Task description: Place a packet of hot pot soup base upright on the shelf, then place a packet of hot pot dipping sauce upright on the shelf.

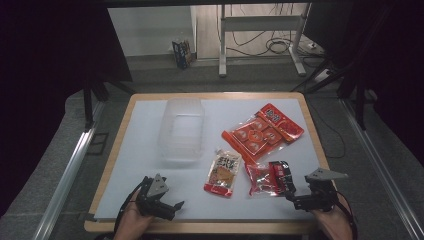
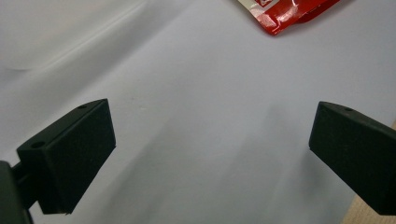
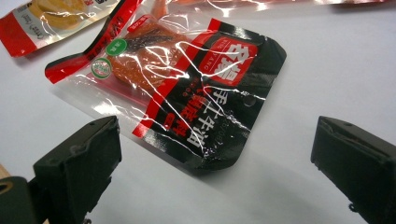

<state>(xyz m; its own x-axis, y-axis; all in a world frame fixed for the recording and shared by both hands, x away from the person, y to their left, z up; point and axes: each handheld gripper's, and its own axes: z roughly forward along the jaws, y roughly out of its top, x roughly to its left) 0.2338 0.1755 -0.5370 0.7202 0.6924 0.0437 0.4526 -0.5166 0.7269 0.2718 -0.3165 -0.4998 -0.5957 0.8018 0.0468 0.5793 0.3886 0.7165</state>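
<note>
While flat, glossy red-black packet [image 3: 187, 98] — crinkled

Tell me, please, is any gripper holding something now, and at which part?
Nothing is held. The left gripper is open over bare table. The right gripper is open too, its jaws apart just short of the black-and-red packet.
</note>
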